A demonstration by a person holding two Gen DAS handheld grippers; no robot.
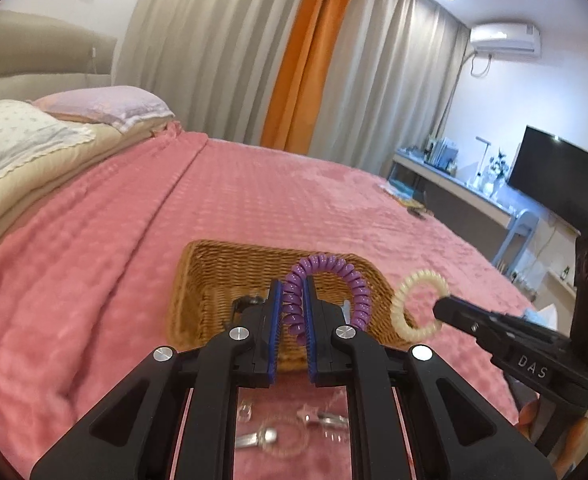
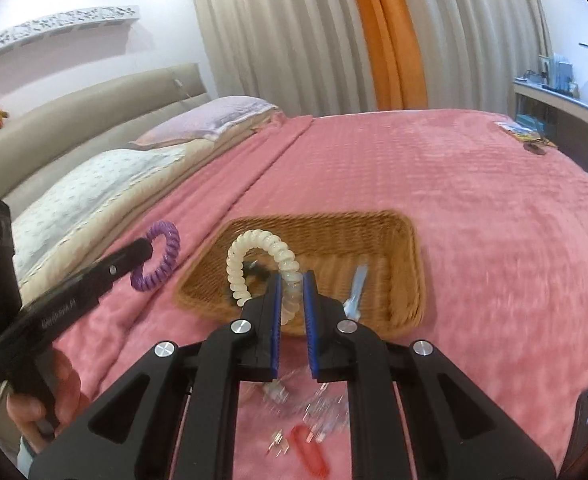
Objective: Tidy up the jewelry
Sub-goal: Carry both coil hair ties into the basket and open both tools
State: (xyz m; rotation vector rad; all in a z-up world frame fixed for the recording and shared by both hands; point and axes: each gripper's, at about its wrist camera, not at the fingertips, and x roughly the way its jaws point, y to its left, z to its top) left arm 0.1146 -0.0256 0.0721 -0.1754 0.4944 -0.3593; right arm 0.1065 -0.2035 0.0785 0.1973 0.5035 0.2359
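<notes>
Both grippers are up in the air over the pink bedspread [image 1: 253, 200], each with a coil hair tie pinched in it. The left gripper [image 1: 292, 292] has its blue pads clamped narrow on the purple spiral tie [image 1: 326, 268], the loop arching up and over to the right, above the near edge of the wicker basket [image 1: 213, 276]. The right gripper [image 2: 292, 294] is squeezed on the cream spiral tie [image 2: 253, 248], which curls up and left, also hanging over the basket's near edge. The basket sits toward the near edge of the bed; inside it there's a light blue clip [image 2: 356, 288] by the right wall and some small dark thing I can't make out. More clear and silver bits [image 1: 269, 432] plus a red piece [image 2: 308, 450] lie on the bedspread just below the grippers
</notes>
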